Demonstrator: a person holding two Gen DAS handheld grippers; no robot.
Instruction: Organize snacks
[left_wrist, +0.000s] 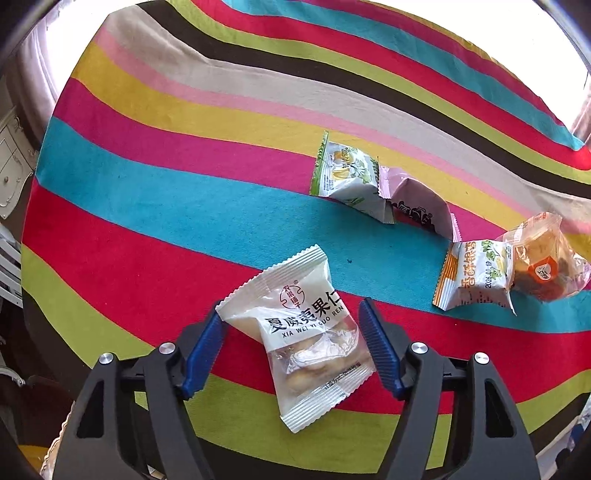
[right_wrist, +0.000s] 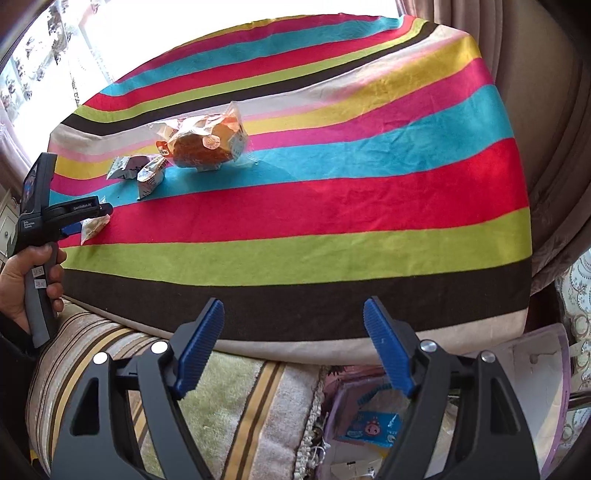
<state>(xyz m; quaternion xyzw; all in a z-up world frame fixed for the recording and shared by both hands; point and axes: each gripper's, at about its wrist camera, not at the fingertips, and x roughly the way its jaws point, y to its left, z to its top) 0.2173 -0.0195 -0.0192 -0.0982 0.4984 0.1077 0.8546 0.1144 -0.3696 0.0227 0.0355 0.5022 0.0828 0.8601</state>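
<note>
Four other snack packets (left_wrist: 476, 275) lie clustered beyond the macadamia nut packet (left_wrist: 301, 332), which we find flat on the striped cloth (left_wrist: 147, 229) between the spread, non-gripping left gripper (left_wrist: 293, 325) fingers. We judge pickup pending: close squarely. Right gripper (right_wrist: 293, 325) hangs agape, empty.

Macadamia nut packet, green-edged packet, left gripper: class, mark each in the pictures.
macadamia nut packet (left_wrist: 306, 325), left wrist view, printed label.
green-edged packet (left_wrist: 343, 173), left wrist view, front face.
left gripper (left_wrist: 293, 343), left wrist view, between fingertips.
</note>
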